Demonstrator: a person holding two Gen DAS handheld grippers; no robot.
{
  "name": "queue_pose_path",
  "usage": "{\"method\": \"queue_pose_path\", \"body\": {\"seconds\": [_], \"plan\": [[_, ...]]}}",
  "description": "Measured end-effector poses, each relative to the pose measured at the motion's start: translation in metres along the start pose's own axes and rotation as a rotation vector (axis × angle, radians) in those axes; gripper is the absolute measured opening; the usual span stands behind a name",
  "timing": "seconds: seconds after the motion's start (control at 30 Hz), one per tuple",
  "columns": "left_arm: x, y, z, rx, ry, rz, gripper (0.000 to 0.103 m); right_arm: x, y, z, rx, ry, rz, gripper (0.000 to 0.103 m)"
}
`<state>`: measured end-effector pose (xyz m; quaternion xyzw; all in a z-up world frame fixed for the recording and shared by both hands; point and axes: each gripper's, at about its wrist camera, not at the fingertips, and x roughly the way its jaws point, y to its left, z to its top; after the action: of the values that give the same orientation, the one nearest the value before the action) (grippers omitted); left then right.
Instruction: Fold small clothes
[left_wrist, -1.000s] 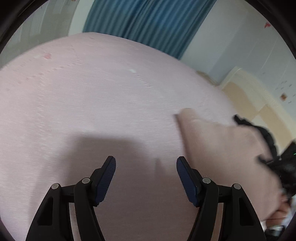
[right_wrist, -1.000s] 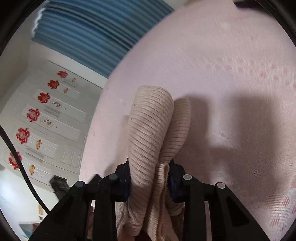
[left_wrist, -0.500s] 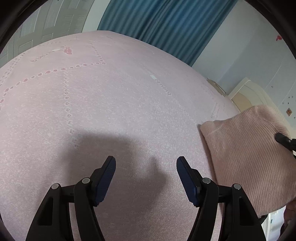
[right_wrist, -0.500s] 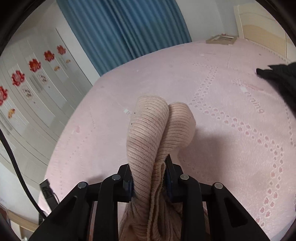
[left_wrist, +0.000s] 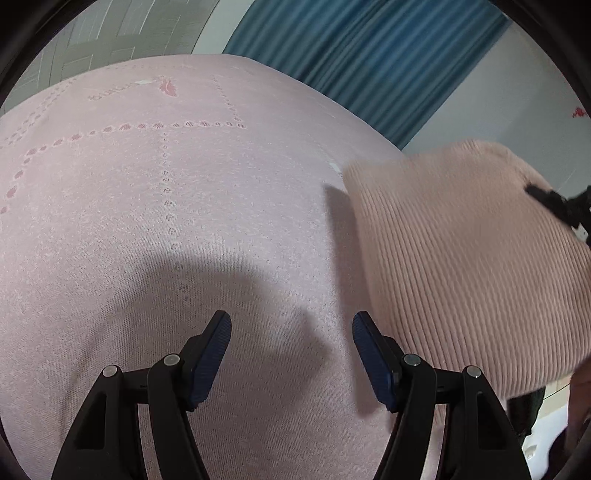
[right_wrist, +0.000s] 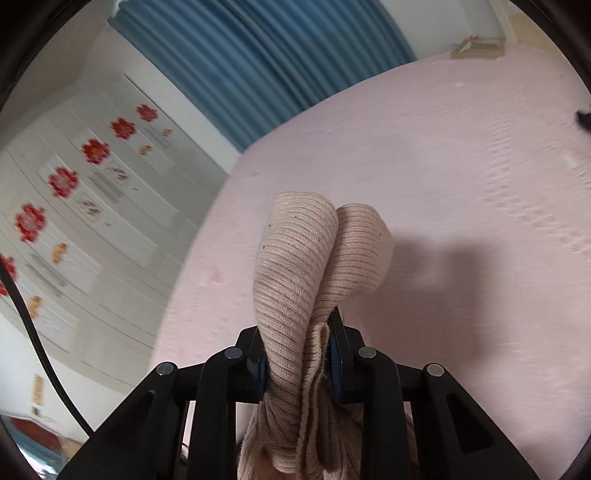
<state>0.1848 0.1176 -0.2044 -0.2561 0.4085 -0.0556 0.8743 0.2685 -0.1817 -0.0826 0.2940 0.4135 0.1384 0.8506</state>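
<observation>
1. Carrying a ribbed pink knitted garment above a pink bed, the right tongs are clenched on a bunched fold of it, with two rounded loops of cloth bulging out past the tips.
2. From the left wrist view, the same garment hangs in the air at the right, off the bed, its lower edge near the left tongs.
3. Left tongs are released and grasp nothing, hovering over bare bedspread.
4. Step in hand, as a judgement: bringing the garment to a spot for folding.
5. Next move likely calls for laying it flat, then the left tongs catching an edge to spread it.
</observation>
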Motion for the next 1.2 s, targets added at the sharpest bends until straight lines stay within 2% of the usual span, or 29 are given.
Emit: {"method": "queue_pose_path", "body": {"seconds": [0.1, 0.13, 0.17, 0.2, 0.27, 0.33, 0.37, 0.4, 0.43, 0.47, 0.6, 0.7, 0.8, 1.0, 1.2], "plan": [[0.001, 0.0, 0.001, -0.008, -0.001, -0.008, 0.066, 0.003, -0.025, 0.007, 0.079, -0.029, 0.11, 0.026], [0.002, -0.001, 0.0, -0.005, 0.001, -0.009, 0.066, 0.005, -0.038, 0.007, 0.091, -0.034, 0.108, 0.026], [0.003, -0.001, 0.0, -0.002, 0.003, -0.009, 0.066, 0.007, -0.053, 0.006, 0.1, -0.037, 0.087, 0.026], [0.004, -0.003, 0.0, 0.005, 0.007, -0.007, 0.066, 0.011, -0.074, 0.004, 0.107, -0.031, 0.024, 0.026], [0.008, -0.008, -0.003, 0.026, 0.018, -0.004, 0.066, 0.023, -0.122, -0.005, 0.115, 0.01, -0.146, 0.027], [0.011, -0.013, -0.006, 0.054, 0.025, -0.001, 0.066, 0.033, -0.16, -0.012, 0.146, 0.066, -0.276, 0.028], [0.013, -0.015, -0.008, 0.069, 0.028, 0.003, 0.066, 0.033, -0.175, -0.015, 0.158, 0.078, -0.317, 0.028], [0.016, -0.019, -0.01, 0.089, 0.033, 0.008, 0.066, 0.03, -0.188, -0.018, 0.163, 0.08, -0.307, 0.028], [0.017, -0.021, -0.012, 0.098, 0.035, 0.006, 0.066, 0.021, -0.194, -0.019, 0.158, 0.073, -0.26, 0.028], [0.019, -0.023, -0.013, 0.106, 0.04, -0.001, 0.066, 0.012, -0.194, -0.019, 0.146, 0.061, -0.248, 0.029], [0.027, -0.035, -0.021, 0.165, 0.081, -0.02, 0.066, -0.031, -0.172, -0.033, -0.009, -0.01, -0.287, 0.032], [0.028, -0.046, -0.032, 0.266, 0.104, 0.0, 0.066, -0.053, -0.16, -0.047, -0.116, -0.04, -0.287, 0.038], [0.017, -0.057, -0.049, 0.366, 0.097, 0.019, 0.066, -0.061, -0.146, -0.061, -0.172, -0.039, -0.252, 0.039], [0.019, -0.07, -0.067, 0.457, 0.086, 0.038, 0.063, -0.059, -0.142, -0.077, -0.171, -0.023, -0.171, 0.039], [0.028, -0.095, -0.072, 0.514, 0.055, 0.057, 0.05, -0.048, -0.151, -0.088, -0.177, 0.007, -0.149, 0.039]]}}
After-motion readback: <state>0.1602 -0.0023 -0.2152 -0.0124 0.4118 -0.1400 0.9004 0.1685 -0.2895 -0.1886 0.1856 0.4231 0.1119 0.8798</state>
